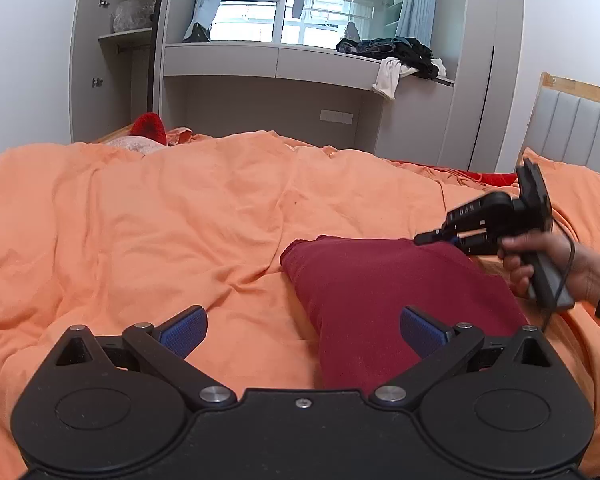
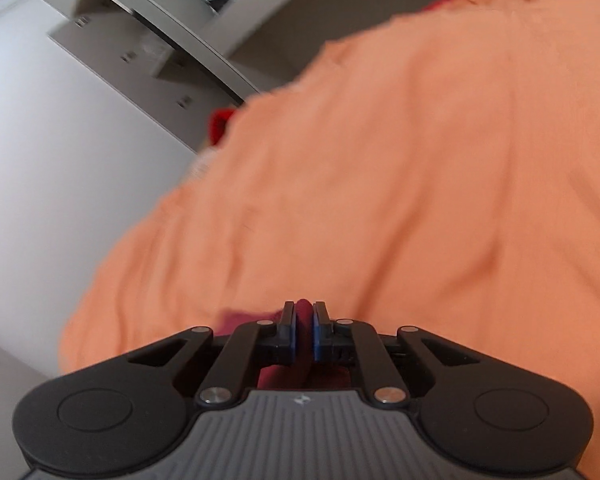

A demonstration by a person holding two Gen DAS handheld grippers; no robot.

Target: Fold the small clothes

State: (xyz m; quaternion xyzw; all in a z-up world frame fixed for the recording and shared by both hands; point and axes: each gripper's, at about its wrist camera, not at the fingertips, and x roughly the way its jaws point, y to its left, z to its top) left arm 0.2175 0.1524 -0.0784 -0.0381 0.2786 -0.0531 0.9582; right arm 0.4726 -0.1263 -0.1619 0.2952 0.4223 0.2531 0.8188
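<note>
A dark red garment (image 1: pixel 384 296) lies in a folded slab on the orange bedcover (image 1: pixel 160 220). My left gripper (image 1: pixel 303 330) is open and empty, low over the bed, with its right pad over the garment's near part. My right gripper (image 1: pixel 422 238) is at the garment's far right edge, tilted, with its fingers together. In the right wrist view my right gripper (image 2: pixel 304 320) is shut on a fold of the dark red garment (image 2: pixel 303 308), which hangs below the fingers. That view is blurred.
The orange bedcover is rumpled and fills most of both views. A red item (image 1: pixel 150 126) lies at the bed's far edge. A grey wardrobe and a window ledge with piled dark clothes (image 1: pixel 396 50) stand behind. A padded headboard (image 1: pixel 576 128) is at the right.
</note>
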